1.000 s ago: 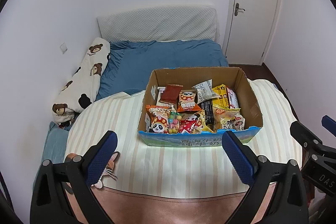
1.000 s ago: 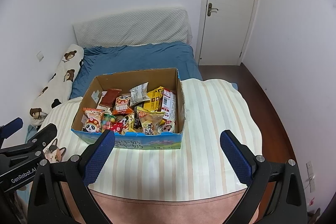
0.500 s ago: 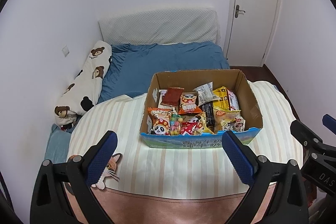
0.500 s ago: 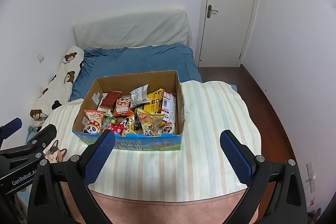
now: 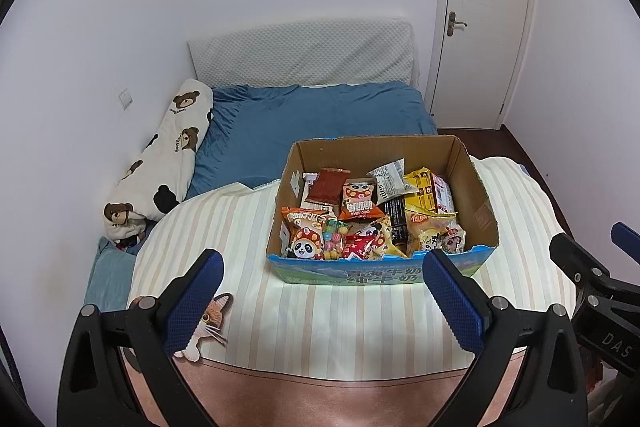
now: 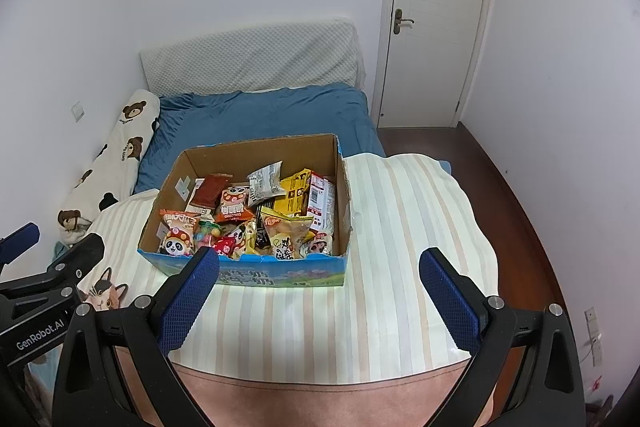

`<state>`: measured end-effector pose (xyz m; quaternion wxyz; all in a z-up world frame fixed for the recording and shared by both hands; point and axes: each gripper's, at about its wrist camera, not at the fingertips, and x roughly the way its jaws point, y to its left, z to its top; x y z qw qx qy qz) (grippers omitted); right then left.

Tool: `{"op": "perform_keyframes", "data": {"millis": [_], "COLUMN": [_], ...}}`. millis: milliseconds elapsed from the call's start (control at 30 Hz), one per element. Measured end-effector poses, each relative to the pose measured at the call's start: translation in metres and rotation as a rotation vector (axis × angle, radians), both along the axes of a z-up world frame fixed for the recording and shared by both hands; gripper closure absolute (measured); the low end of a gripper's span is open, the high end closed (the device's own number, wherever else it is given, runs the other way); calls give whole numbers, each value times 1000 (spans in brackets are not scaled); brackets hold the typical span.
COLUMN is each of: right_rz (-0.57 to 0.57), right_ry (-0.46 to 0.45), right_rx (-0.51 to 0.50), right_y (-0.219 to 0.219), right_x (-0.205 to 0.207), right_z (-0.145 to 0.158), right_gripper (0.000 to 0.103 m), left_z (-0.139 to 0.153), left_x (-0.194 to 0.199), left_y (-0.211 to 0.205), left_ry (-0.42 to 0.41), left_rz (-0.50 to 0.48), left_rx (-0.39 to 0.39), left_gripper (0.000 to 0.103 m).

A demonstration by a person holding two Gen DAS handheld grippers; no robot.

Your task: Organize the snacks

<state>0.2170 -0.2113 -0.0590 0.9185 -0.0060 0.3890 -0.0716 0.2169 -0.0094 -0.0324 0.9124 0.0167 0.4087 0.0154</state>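
Observation:
An open cardboard box (image 5: 476,183) with a blue printed front stands on a striped cloth, full of several snack packets (image 5: 360,207). It also shows in the right wrist view (image 6: 344,203), with the snack packets (image 6: 256,211) inside. My left gripper (image 5: 322,273) is open and empty, held above the table's near side, short of the box. My right gripper (image 6: 318,273) is open and empty, at the same distance, to the right of the left one. The right gripper's body shows at the right edge of the left wrist view (image 5: 592,283).
The striped cloth (image 5: 320,311) covers a round table with a brown near edge. A cat-shaped mat (image 5: 208,323) lies at its left. Behind are a blue bed (image 5: 312,123), a bear-print pillow (image 5: 164,163) and a white door (image 5: 480,23).
Both grippers have drawn back and up a little, so the box appears slightly farther and lower in both views. The jaws stay open.

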Motion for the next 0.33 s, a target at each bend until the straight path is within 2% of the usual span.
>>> {"op": "perform_keyframes", "data": {"millis": [333], "right_rz": [-2], "right_ry": [-5], "right_rx": [-6], "right_y": [0], "right_x": [0], "right_z": [1], "right_gripper": [1], "left_z": [1], "left_x": [1], "left_y": [0], "left_ry": [-3], "left_rz": [-2], "left_rx": [-9], "left_gripper": [1]}}
